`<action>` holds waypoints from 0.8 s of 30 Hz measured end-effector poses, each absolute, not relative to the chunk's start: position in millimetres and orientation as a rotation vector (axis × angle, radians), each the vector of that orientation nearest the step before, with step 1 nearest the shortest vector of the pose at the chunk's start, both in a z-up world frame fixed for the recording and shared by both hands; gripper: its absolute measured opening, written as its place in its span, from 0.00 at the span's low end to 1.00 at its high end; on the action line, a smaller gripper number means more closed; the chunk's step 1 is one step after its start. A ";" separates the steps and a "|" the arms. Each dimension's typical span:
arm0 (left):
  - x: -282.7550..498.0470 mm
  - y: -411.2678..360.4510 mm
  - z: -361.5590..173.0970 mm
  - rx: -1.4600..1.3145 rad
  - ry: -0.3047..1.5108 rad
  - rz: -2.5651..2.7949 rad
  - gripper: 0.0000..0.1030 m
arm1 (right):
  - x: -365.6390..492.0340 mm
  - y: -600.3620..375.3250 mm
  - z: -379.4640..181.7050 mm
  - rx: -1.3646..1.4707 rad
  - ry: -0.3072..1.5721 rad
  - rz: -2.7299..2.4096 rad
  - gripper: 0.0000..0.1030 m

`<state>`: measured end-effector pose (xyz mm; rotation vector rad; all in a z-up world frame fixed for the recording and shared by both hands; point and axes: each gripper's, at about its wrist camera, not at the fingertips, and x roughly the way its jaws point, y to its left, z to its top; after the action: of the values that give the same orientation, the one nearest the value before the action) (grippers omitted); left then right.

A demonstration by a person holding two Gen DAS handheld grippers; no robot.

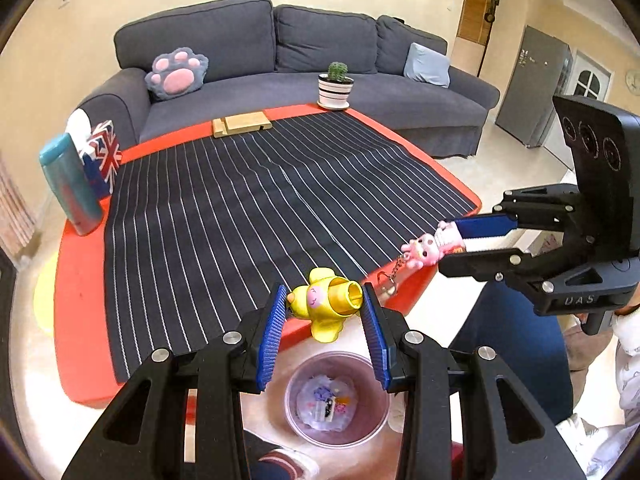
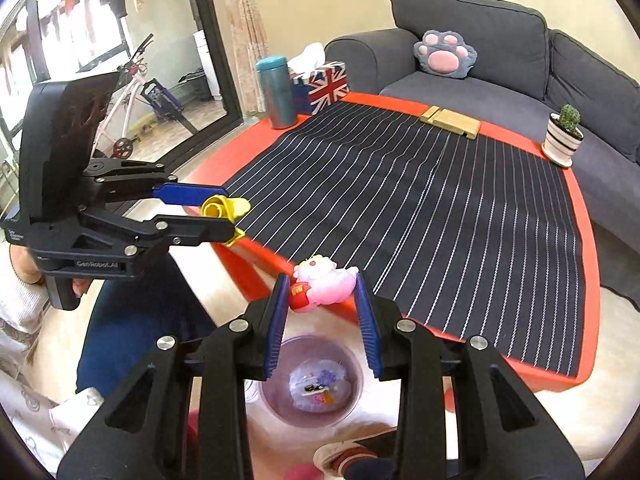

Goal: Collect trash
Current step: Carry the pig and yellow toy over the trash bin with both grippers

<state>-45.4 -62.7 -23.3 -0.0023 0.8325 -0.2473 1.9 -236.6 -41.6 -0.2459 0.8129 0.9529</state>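
My left gripper (image 1: pixel 325 307) is shut on a yellow plastic toy (image 1: pixel 326 304), held just past the near edge of the red table (image 1: pixel 80 280). The same toy (image 2: pixel 224 210) shows from the side in the right wrist view, pinched by the left gripper (image 2: pixel 229 213). My right gripper (image 2: pixel 322 292) is shut on a pink and white figurine (image 2: pixel 324 282); in the left wrist view this figurine (image 1: pixel 428 246) has a small chain hanging from it in the right gripper (image 1: pixel 450 244). A clear bin (image 1: pixel 338 398) (image 2: pixel 312 382) with some wrappers inside stands on the floor below both grippers.
A dark striped cloth (image 1: pixel 260 200) covers the table. At its far side stand a teal bottle (image 1: pixel 70 184), a flag-patterned tissue box (image 1: pixel 102 156), a wooden block (image 1: pixel 240 124) and a potted cactus (image 1: pixel 336 84). A grey sofa (image 1: pixel 280 60) lies behind. A person's blue-trousered leg (image 1: pixel 516 344) and shoe are beside the bin.
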 end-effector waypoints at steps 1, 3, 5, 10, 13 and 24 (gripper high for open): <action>-48.6 -63.4 -24.7 -0.005 0.833 -0.248 0.36 | -2.1 -237.5 -43.9 -0.246 0.816 0.957 0.32; -55.1 -64.3 -28.2 -0.010 0.834 -0.247 0.36 | -10.8 -238.9 -49.8 -0.245 0.827 0.969 0.32; -59.9 -64.4 -30.6 -0.014 0.835 -0.247 0.36 | -18.0 -238.6 -54.6 -0.248 0.838 0.979 0.32; -70.0 -63.8 -34.2 -0.028 0.834 -0.247 0.36 | -29.5 -239.1 -66.2 -0.242 0.860 1.001 0.32; -72.4 -61.5 -36.0 -0.033 0.836 -0.247 0.36 | -33.1 -238.0 -72.1 -0.235 0.874 1.020 0.33; -74.4 -58.0 -42.8 -0.040 0.851 -0.251 0.36 | -30.5 -236.2 -74.0 -0.211 0.872 0.985 0.84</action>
<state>-74.4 -58.0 -42.8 -0.0400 0.8506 -0.2511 -30.5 -236.2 -74.0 -0.2113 0.8724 0.9845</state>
